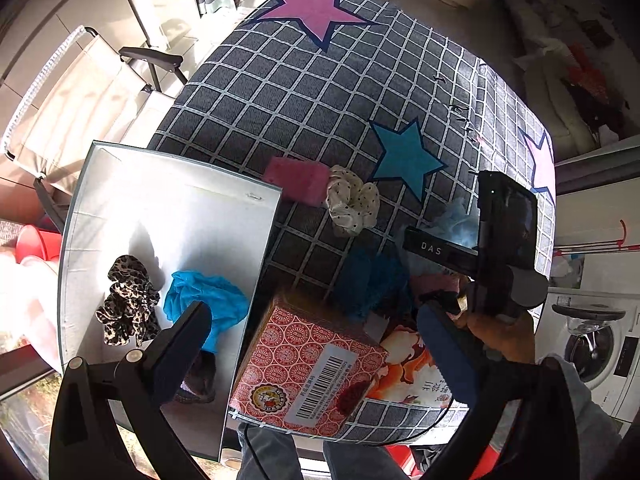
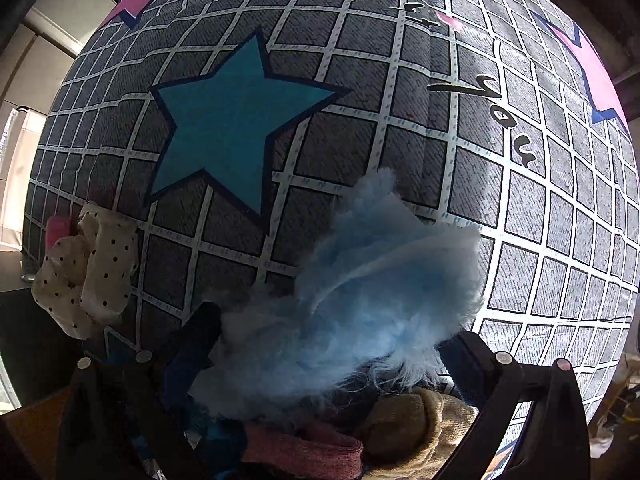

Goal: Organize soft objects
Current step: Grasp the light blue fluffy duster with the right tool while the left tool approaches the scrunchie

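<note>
A white open box (image 1: pixel 180 216) sits at the table's left edge. In it lie a leopard scrunchie (image 1: pixel 128 300) and a crumpled blue cloth (image 1: pixel 208 300). My left gripper (image 1: pixel 314 332) hovers open above the box's right wall and a red patterned carton (image 1: pixel 308 364). On the table lie a polka-dot scrunchie (image 1: pixel 352 200) (image 2: pixel 86 272) and a pink sponge (image 1: pixel 298 178). My right gripper (image 2: pixel 332 348) is open, its fingers either side of a fluffy light-blue piece (image 2: pixel 372 280) (image 1: pixel 452 220). Below it are a pink cloth (image 2: pixel 304 448) and a tan knitted item (image 2: pixel 416 428).
The table wears a grey checked cloth (image 1: pixel 320 92) with pink and blue stars. A dark blue cloth (image 1: pixel 372 280) lies beside the carton. A folding chair (image 1: pixel 80 92) stands to the left, a washing machine (image 1: pixel 592 340) to the right. A hand (image 1: pixel 500 332) holds the right gripper.
</note>
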Motion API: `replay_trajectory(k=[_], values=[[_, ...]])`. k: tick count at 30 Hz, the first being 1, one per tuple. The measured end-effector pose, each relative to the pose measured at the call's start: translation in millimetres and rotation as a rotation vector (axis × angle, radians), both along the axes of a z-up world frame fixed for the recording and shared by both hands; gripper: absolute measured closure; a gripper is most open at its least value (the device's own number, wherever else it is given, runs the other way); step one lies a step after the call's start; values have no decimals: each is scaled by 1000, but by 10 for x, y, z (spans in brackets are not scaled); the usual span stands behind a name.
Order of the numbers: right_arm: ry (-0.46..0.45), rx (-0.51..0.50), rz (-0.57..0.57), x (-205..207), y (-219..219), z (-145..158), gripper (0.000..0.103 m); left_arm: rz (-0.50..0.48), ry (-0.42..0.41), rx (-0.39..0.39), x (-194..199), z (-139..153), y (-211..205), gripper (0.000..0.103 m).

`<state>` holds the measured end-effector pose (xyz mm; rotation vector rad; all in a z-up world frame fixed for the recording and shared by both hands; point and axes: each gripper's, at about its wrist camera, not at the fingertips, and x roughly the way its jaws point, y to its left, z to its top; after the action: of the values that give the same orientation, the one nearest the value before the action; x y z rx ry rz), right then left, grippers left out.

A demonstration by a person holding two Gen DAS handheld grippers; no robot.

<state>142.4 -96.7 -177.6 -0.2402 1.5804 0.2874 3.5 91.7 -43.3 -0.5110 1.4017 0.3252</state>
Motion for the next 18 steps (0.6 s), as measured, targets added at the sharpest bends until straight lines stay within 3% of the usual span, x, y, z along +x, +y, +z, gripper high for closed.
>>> replay_trajectory(k=[1, 3, 4, 5, 7, 12, 14, 18], values=[[-9, 1, -2, 23, 1, 10, 8, -3, 3, -3, 62, -11, -24, 0], [-51, 5, 21, 74, -13, 106, 34, -14, 11, 7, 190, -14, -83, 0], [-54, 30, 32, 93, -41, 150, 61, -20, 14, 13, 262, -15, -119, 0], [-29, 70, 26, 127, -102, 167, 71, -28, 15, 15, 329, -17, -160, 0], [21, 125, -10, 195, -264, 162, 73, -49, 18, 12, 466, -45, -266, 0], [31, 199, -126, 339, -844, 277, 73, -63, 78, -4, 775, -305, -520, 0], [47, 223, -184, 348, -1088, 303, 73, -21, 100, -42, 881, -468, -570, 0], [62, 260, -242, 242, -1420, 406, 72, 152, 166, -66, 1072, -858, -555, 0]])
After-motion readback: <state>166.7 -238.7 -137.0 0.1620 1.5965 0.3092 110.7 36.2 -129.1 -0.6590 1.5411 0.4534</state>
